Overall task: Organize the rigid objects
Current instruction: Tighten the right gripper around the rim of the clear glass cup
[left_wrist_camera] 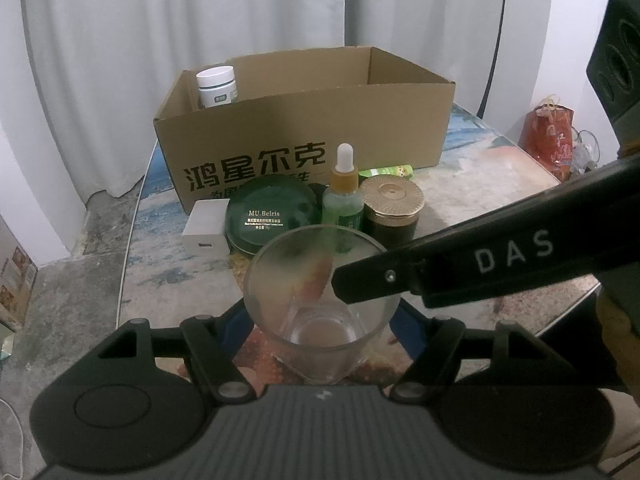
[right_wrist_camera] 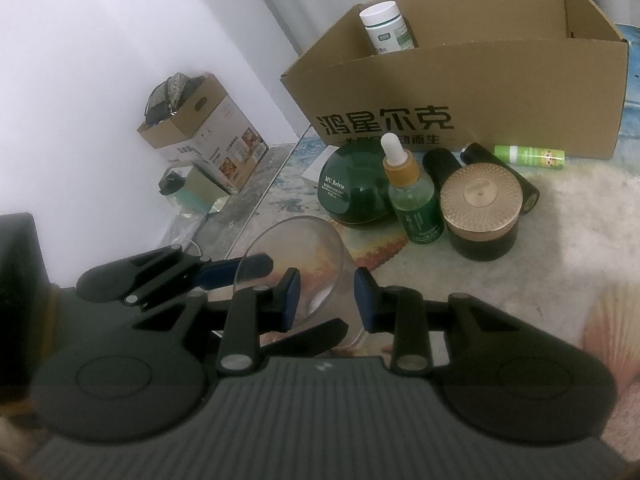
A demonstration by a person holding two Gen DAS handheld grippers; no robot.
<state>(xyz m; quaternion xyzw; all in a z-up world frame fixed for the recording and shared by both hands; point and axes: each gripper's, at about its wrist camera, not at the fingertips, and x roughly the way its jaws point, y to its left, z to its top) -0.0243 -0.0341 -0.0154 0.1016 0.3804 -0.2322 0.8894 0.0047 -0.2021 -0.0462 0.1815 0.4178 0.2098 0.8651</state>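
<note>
Two grippers on one glass (left_wrist_camera: 322,304): left gripper (left_wrist_camera: 320,320) jaws clamped on its sides, right gripper (right_wrist_camera: 326,300) jaws pinch its rim wall. Dropper bottle (left_wrist_camera: 344,200) just ahead on desk (left_wrist_camera: 480,184).

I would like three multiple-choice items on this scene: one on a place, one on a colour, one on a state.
1. Where is the white bottle?
A. on the floor
B. inside the cardboard box
C. in the glass

2. Which colour is the ribbed jar lid?
A. gold
B. red
C. white

3. How is the small green tube placed?
A. standing upright
B. leaning on the wall
C. lying on its side

Key: 1 B, its top shows above the box wall; 2 A, the lid shines gold in both views; 3 C, it lies flat on the table in front of the box.
</note>
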